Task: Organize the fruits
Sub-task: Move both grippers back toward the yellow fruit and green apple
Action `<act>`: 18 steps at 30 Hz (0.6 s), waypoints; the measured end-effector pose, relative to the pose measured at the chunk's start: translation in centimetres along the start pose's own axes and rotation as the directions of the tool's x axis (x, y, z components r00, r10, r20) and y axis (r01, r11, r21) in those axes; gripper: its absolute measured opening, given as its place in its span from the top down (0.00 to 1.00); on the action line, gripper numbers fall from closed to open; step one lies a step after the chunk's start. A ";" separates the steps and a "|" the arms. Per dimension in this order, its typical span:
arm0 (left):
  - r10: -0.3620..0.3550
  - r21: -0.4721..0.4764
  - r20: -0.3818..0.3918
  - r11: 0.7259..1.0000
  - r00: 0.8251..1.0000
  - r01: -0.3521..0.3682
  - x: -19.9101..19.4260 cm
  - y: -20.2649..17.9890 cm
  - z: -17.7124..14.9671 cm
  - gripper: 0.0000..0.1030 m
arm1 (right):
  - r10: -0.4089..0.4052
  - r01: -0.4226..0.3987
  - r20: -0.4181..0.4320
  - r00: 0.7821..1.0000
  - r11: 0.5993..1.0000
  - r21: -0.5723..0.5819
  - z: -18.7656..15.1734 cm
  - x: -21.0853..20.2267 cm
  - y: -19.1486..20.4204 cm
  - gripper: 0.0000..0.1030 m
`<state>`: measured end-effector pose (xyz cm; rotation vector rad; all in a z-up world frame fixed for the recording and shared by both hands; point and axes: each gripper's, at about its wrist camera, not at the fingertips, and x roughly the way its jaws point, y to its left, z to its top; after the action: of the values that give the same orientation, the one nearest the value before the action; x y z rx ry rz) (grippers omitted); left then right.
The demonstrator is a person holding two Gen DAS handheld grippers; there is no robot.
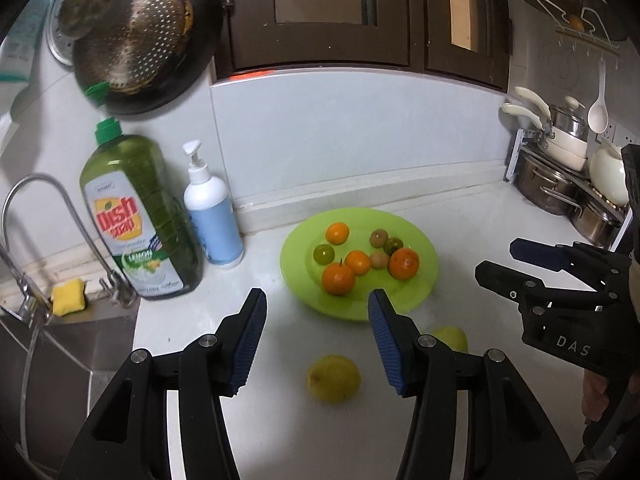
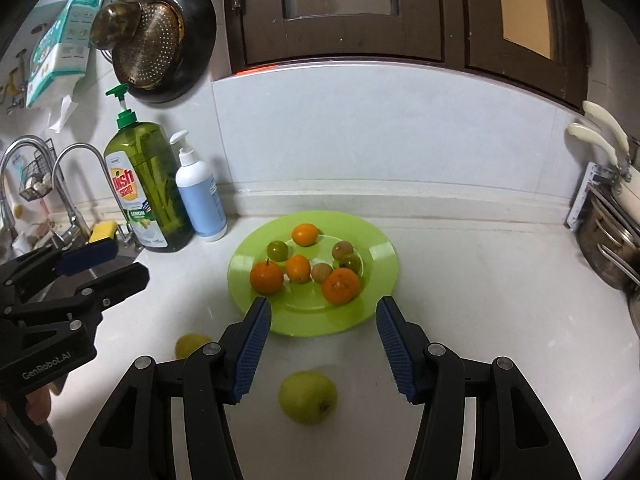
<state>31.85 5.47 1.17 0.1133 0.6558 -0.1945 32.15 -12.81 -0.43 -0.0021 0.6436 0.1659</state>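
Both fisheye views look forward and downward along their own gripper fingers at a white counter (image 1: 460, 240), from close above it. Both share the green plate (image 2: 380, 252) at frame centre and the dish soap bottle (image 1: 136, 216) at left. The left view catches the right gripper (image 1: 496, 260) at its right edge; the right view catches the left gripper (image 2: 116, 260) at its left edge.

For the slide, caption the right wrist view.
Open right gripper above a green apple, before a green plate of small fruit.
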 end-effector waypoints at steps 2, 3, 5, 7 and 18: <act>0.012 0.000 -0.002 1.000 1.000 -0.012 -0.4 -0.1 -0.6 0.47 | -0.004 0.004 -0.002 1.000 1.000 0.004 -0.5 -0.3 0.1 0.46; 0.015 0.000 -0.003 1.000 1.000 -0.015 -0.5 -0.1 -0.9 0.47 | -0.009 0.009 -0.002 1.000 1.000 0.009 -0.8 -0.5 0.0 0.46; 0.017 -0.002 -0.010 1.000 1.000 -0.018 -0.8 -0.1 -1.5 0.47 | -0.014 0.014 -0.007 1.000 1.000 0.004 -1.2 -0.6 0.1 0.46; 0.010 -0.001 -0.016 1.000 1.000 -0.010 -1.0 -0.2 -2.0 0.46 | -0.023 0.023 -0.009 1.000 1.000 -0.001 -1.7 -0.8 0.0 0.46; 0.015 0.018 -0.038 1.000 0.999 -0.014 -0.4 -0.2 -5.2 0.44 | -0.013 0.011 -0.077 0.997 1.000 -0.027 -4.3 -0.1 0.6 0.46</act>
<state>28.43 6.19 -2.65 0.1387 0.6915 -0.1847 29.42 -12.47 -3.84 -0.0386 0.7183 0.1632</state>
